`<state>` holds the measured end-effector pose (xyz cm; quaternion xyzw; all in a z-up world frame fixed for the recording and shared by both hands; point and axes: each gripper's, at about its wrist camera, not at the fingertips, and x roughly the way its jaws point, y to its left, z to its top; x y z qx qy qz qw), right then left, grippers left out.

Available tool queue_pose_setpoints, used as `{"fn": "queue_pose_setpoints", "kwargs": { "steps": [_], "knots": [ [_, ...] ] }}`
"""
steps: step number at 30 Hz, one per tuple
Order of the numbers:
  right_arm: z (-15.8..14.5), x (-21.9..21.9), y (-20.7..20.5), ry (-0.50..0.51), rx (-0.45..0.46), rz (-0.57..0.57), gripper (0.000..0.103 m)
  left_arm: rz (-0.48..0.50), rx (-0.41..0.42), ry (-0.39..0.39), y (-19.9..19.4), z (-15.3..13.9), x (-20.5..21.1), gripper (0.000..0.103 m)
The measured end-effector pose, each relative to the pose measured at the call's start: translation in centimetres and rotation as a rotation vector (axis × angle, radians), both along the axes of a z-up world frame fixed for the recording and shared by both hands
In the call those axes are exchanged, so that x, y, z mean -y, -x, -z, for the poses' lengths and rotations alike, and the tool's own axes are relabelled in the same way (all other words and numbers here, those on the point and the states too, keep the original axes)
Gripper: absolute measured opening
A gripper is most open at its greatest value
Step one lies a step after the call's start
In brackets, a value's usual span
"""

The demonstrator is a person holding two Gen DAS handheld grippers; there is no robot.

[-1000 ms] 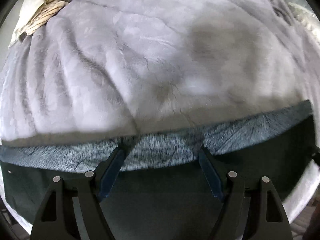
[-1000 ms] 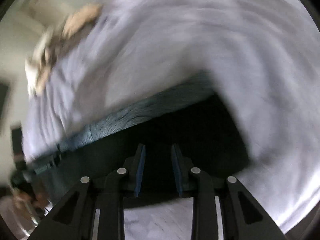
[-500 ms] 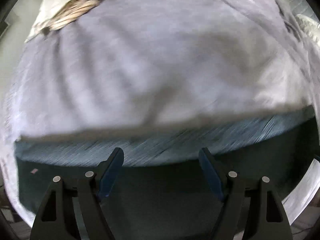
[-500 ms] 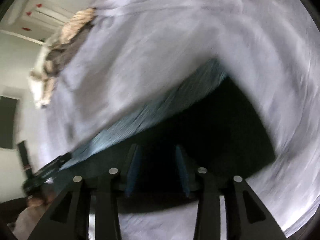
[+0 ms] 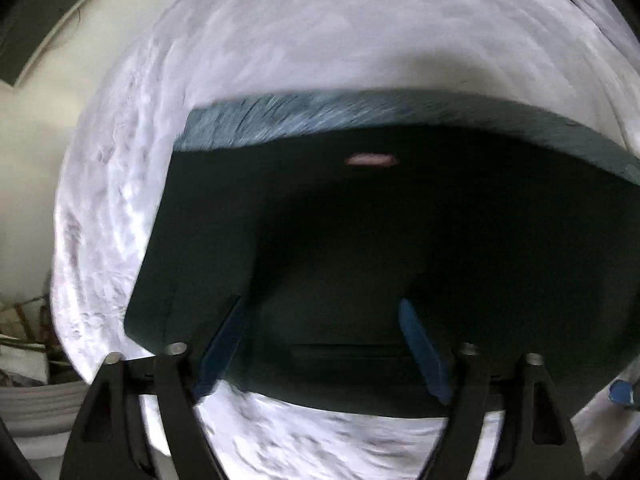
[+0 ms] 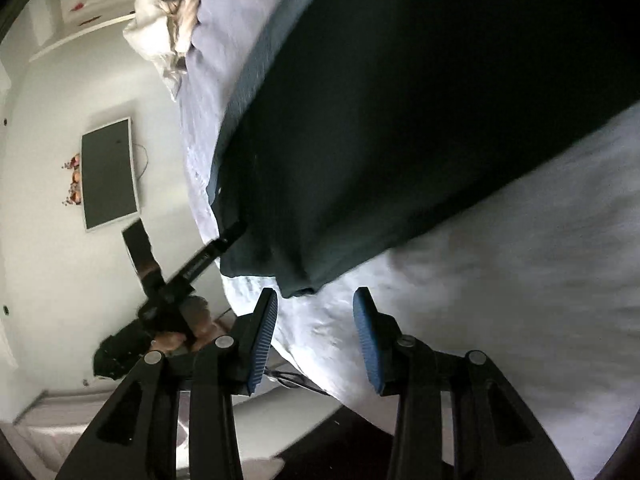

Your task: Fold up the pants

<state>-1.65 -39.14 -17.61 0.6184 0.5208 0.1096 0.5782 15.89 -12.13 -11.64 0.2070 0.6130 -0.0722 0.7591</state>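
Since a second ago both grippers have drawn back from the pants (image 5: pixel 360 240), which now lie flat on the lilac blanket (image 5: pixel 360 40) in a broad dark rectangle, pale waistband at its far edge. The right gripper (image 6: pixel 316 320), pinched narrow on cloth then, is released and empty, just off the pants' near corner. The left gripper (image 5: pixel 320 344) hovers wide open over the near hem, holding nothing. Judged: one fold is laid (next grasp pending). Both point toward the pants.
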Motion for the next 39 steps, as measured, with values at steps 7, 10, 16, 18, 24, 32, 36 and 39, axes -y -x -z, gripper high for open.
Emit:
{"fn": "queue_pose_setpoints", "kwargs": {
  "steps": [7, 10, 16, 18, 24, 32, 36, 39],
  "knots": [
    [1.0, -3.3, -2.2, -0.006, -0.005, 0.061, 0.045, 0.053, -0.03, 0.075, -1.2, 1.2, -1.6, 0.102],
    [0.9, -3.5, -3.4, 0.001, -0.028, 0.07, 0.045, 0.061, -0.041, 0.103, -1.4, 1.7, -2.2, 0.103],
    [-2.6, -3.6, -3.9, 0.257, -0.032, -0.031, 0.009, 0.104, -0.044, 0.123, -0.7, 1.7, -3.0, 0.103],
    [-2.0, -4.2, -3.9, 0.332, -0.08, -0.089, 0.009, 0.106, -0.048, 0.13, -0.2, 1.8, -3.0, 0.103],
    [-3.0, -3.6, -2.5, 0.372, -0.153, -0.104, 0.017, 0.108, -0.04, 0.135, 0.2, 2.0, -3.8, 0.103],
    [-7.3, -1.4, -5.2, 0.778, -0.098, -0.172, 0.018, 0.099, -0.025, 0.125, 0.4, 2.9, -4.6, 0.103],
    [-4.0, -1.7, -5.9, 0.769, -0.179, -0.23, 0.018, 0.096, -0.029, 0.102, 1.1, 2.2, -3.9, 0.103],
    [-5.0, -2.3, -5.6, 0.785, -0.181, -0.302, 0.018, 0.09, -0.024, 0.092, 1.9, 1.5, -3.8, 0.103]
  ]
}}
